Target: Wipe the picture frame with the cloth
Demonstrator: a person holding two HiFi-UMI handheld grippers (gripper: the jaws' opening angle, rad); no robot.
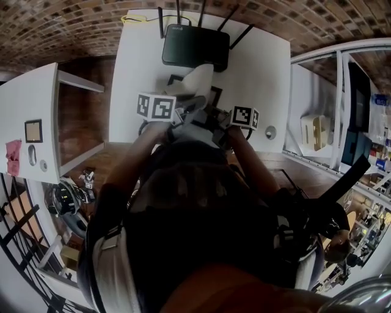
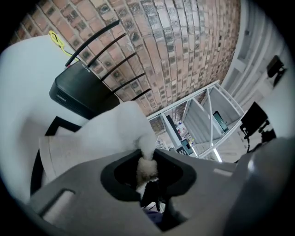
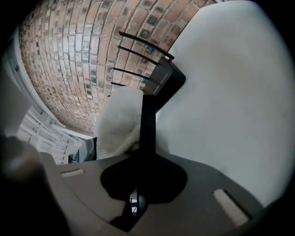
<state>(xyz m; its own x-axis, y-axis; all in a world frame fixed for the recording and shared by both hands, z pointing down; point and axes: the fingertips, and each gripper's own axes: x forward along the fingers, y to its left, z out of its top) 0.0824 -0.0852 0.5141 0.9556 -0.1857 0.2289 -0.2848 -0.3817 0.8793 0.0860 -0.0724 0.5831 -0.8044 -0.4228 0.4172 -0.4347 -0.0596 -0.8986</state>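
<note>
A white cloth is bunched between the jaws of my left gripper, which is shut on it. The cloth drapes over the black picture frame, whose pale picture shows below it. My right gripper is shut on the frame's thin black edge, holding it upright and edge-on, with the cloth lying against its left side. In the head view both grippers meet at the cloth in the middle of the white table. The fingertips there are hidden by the person's head.
A black router with several antennas stands at the table's far edge against the brick wall, just behind the frame. A yellow cable lies at the far left corner. A white side table stands left, white shelving right.
</note>
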